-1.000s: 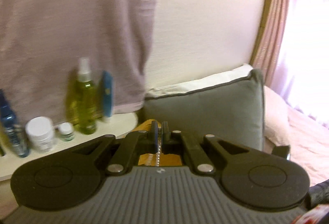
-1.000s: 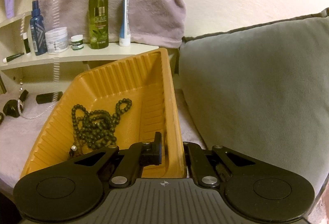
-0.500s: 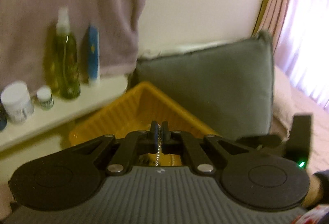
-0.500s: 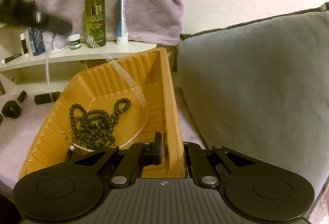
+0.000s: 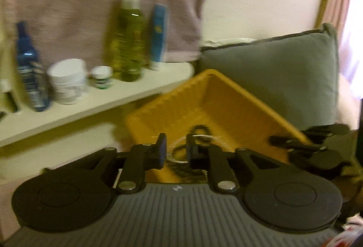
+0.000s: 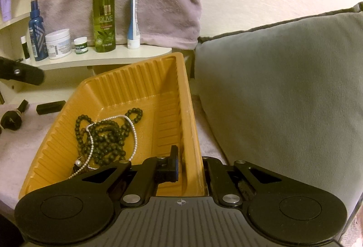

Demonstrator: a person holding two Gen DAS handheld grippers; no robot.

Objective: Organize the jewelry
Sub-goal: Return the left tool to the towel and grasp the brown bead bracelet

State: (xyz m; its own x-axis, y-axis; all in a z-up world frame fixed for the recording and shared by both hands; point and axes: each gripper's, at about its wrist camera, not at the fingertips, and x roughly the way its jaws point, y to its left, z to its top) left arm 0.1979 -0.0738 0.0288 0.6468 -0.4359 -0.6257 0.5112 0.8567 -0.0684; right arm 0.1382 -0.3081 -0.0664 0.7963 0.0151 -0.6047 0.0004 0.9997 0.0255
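Note:
A yellow ribbed tray [image 6: 140, 79] rests tilted on the lilac cover. Inside it a dark bead necklace [image 6: 104, 140] lies in a heap, and a white pearl necklace [image 6: 133, 133] is draped over the beads. My right gripper [image 6: 190, 167] is shut on the tray's right wall near its front corner. My left gripper [image 5: 175, 147] hovers over the tray [image 5: 226, 106] with its jaws opening and nothing pressed between the pads. The pearl necklace [image 5: 204, 137] shows blurred below it. In the right wrist view, part of the left gripper's body shows at the far left edge.
A cream shelf [image 6: 109, 59] behind the tray carries a green spray bottle [image 6: 104, 13], a blue bottle [image 6: 36, 34], a white jar [image 6: 57, 43] and a tube [image 6: 133, 18]. A grey cushion [image 6: 283, 88] stands right of the tray. Black items [image 6: 50, 107] lie at left.
The left gripper sank over the tray and its jaws parted. The pearl necklace, earlier hanging from it, now lies on the dark beads. The right gripper kept still.

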